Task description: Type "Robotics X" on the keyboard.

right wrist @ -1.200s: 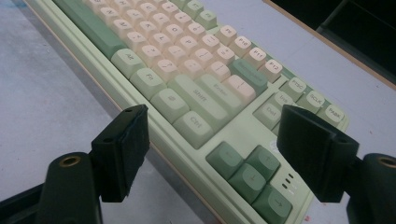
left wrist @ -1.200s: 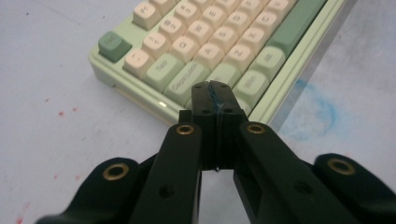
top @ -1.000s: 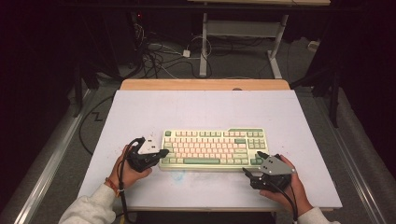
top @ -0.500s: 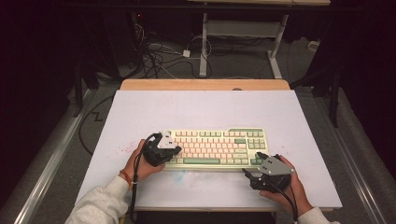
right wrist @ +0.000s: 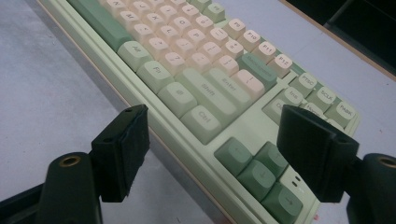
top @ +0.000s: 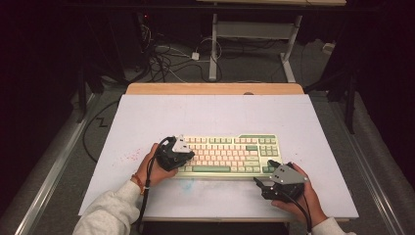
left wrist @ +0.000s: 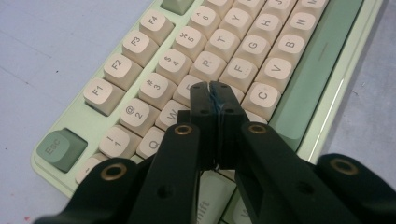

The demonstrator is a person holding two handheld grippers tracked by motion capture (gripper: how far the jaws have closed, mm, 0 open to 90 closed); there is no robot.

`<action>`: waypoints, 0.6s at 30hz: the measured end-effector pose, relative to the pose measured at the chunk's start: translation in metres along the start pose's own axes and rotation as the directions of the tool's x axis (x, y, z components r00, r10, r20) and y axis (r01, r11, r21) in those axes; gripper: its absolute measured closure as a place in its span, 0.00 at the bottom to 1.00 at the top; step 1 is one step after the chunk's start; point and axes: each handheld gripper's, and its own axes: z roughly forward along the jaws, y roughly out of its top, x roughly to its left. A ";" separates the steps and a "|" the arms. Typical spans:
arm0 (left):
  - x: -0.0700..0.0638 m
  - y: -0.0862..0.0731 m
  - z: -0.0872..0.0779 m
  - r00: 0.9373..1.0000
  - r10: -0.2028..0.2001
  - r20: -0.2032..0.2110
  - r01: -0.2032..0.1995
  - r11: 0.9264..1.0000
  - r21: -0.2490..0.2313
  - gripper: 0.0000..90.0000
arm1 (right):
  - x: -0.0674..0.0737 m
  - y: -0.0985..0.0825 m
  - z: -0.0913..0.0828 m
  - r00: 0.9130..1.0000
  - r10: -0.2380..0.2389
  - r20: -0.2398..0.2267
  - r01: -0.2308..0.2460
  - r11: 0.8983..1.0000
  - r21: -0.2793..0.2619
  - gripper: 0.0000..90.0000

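On the desk (top: 147,122), the keyboard (top: 230,154) lies near the front edge; the left gripper (left wrist: 210,91), closed, hovers over its letter keys, probably to press one, while the right gripper (right wrist: 212,140) waits open at its arrow-key corner.

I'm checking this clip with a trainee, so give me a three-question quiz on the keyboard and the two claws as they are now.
1. True or false: the left claw is shut, its tips over the letter keys at the left end of the keyboard.
2. Which part of the keyboard lies between the open jaws of the right claw?
A) the Esc key
B) the corner with the arrow keys
C) the function row
3. Fill in: the keyboard lies on a ____ table.

Key:
1. True; the jaws are pressed together with nothing between them.
2. B; the jaws stand wide apart on either side of that near corner, pads not pressing it.
3. White.
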 end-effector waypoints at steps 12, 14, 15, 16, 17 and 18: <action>0.000 0.000 0.003 1.000 -0.012 -0.001 0.012 1.000 0.007 0.97 | 0.000 0.000 0.000 1.000 -0.003 -0.002 0.003 1.000 0.002 0.28; -0.001 0.001 0.001 1.000 -0.008 -0.007 0.008 1.000 -0.004 0.97 | 0.000 0.000 0.000 1.000 -0.003 0.000 0.003 1.000 0.001 0.28; -0.001 0.001 0.000 1.000 -0.009 -0.005 0.009 1.000 -0.006 0.97 | 0.000 0.000 0.000 1.000 -0.002 -0.001 0.002 1.000 0.003 0.28; -0.002 0.001 -0.002 1.000 -0.005 -0.009 0.005 1.000 -0.007 0.97 | 0.000 0.000 0.000 1.000 -0.002 0.000 0.002 1.000 0.004 0.28; -0.002 0.001 -0.003 1.000 -0.004 -0.010 0.004 1.000 -0.012 0.96 | 0.000 0.000 0.000 1.000 -0.003 0.001 0.003 1.000 0.004 0.28; -0.002 0.001 -0.003 1.000 -0.003 -0.014 0.003 1.000 -0.014 0.96 | 0.000 0.000 0.000 1.000 -0.003 0.001 0.003 1.000 0.003 0.29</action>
